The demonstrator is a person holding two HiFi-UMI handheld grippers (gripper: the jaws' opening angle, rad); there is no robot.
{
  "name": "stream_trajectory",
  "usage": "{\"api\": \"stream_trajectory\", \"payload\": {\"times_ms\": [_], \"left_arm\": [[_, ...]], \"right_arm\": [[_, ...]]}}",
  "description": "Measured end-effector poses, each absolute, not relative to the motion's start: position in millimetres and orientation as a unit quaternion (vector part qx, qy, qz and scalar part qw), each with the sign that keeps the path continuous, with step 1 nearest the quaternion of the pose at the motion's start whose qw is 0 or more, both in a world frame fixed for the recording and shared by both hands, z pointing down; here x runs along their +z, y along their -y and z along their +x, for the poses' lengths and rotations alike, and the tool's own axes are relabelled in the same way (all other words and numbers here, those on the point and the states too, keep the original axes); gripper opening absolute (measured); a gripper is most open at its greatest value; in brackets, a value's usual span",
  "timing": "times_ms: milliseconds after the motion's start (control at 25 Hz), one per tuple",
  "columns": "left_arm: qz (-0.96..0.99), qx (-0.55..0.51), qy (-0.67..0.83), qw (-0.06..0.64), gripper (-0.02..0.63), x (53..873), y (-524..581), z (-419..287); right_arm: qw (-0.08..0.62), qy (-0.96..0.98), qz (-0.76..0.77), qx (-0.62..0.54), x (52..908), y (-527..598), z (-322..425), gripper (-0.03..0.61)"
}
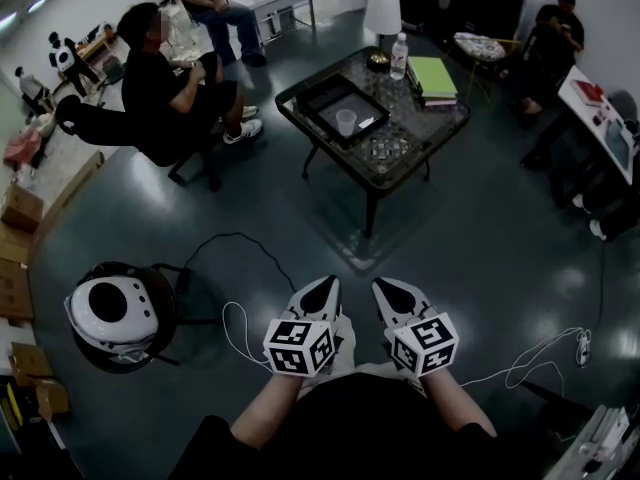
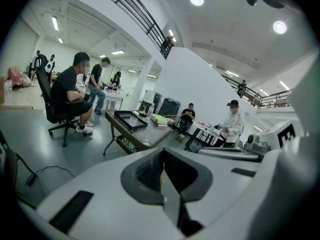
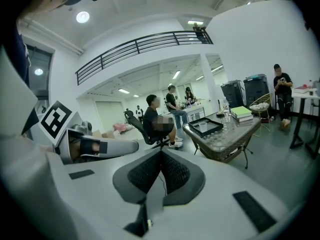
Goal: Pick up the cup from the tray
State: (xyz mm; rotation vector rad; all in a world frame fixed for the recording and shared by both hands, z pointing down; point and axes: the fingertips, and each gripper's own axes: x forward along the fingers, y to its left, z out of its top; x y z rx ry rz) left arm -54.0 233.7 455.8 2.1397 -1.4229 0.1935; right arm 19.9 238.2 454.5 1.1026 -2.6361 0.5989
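A small clear cup (image 1: 346, 121) stands in a black tray (image 1: 322, 96) on a glass-topped table (image 1: 420, 133) some way ahead of me. My left gripper (image 1: 325, 286) and right gripper (image 1: 385, 288) are held low and close to my body, side by side and far short of the table. Both are shut with nothing between the jaws. In the left gripper view the shut left gripper (image 2: 162, 151) points toward the distant tray (image 2: 124, 118) and cup (image 2: 133, 119). From the right gripper (image 3: 160, 153) the tray (image 3: 212, 130) and cup (image 3: 202, 125) lie ahead to the right.
On the table are books (image 1: 432, 76), a water bottle (image 1: 399, 56) and a white lamp (image 1: 382, 13). People sit on chairs to the left (image 1: 160, 93) and at the far right (image 1: 553, 38). A round white and black device (image 1: 112, 313) and cables (image 1: 235, 238) lie on the dark floor.
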Motion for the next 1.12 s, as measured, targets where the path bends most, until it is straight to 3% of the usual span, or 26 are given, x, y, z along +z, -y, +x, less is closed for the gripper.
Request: {"api": "stream_trajectory", "payload": {"times_ms": [1120], "left_arm": [[0.826,0.115,0.478,0.275,0.011,453.2,-55.5,-104.1]], "right_arm": [[0.101,0.880,0.411,0.214,448.0,-59.9,-45.6,0.011]]}}
